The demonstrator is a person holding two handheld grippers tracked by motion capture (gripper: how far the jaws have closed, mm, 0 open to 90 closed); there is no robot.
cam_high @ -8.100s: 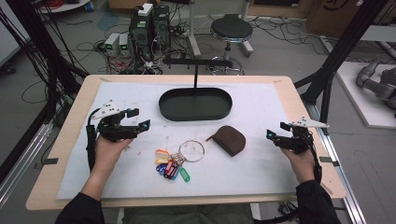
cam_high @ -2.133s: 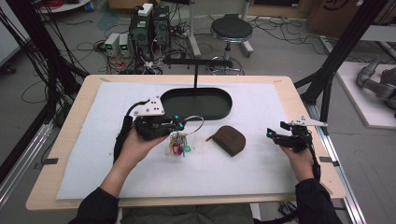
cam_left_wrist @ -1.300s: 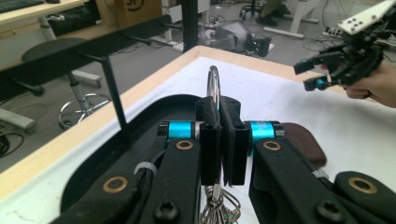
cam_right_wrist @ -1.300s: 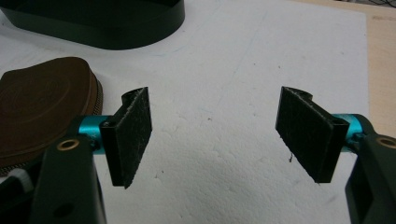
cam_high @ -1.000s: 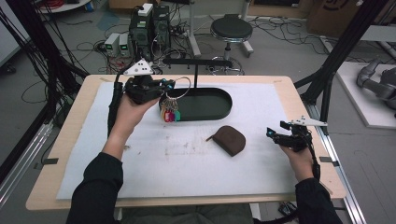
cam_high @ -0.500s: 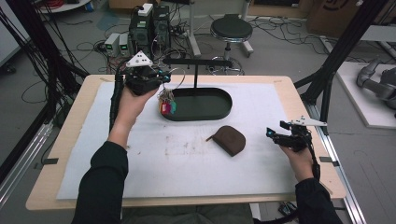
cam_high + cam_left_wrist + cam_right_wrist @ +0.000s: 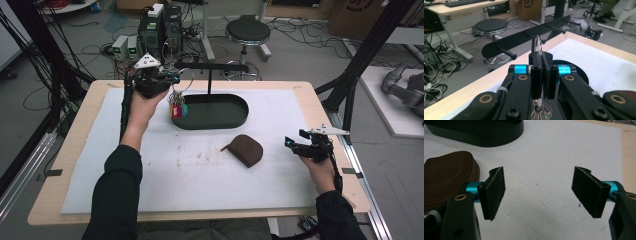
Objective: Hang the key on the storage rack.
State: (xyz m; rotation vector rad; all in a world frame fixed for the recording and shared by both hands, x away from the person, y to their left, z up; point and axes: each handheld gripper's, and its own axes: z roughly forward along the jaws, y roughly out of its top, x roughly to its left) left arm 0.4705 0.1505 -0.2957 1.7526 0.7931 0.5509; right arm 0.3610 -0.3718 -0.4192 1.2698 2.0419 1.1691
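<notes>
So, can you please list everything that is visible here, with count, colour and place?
key ring: one, silver ring with red and green tags hanging under it, clamped in the left claw, raised near the rack's pegs
peg rack: one, black bar with pegs on a post above the tray
tray: one, black oval, far middle of the table
pouch: one, brown, zipped, on the white mat right of centre
mat: one, white, covering the wooden table
stool: one, black round seat, on the floor behind the table
left claw: one, black, shut on the ring
right claw: one, black, open, low over the mat beside the pouch
</notes>
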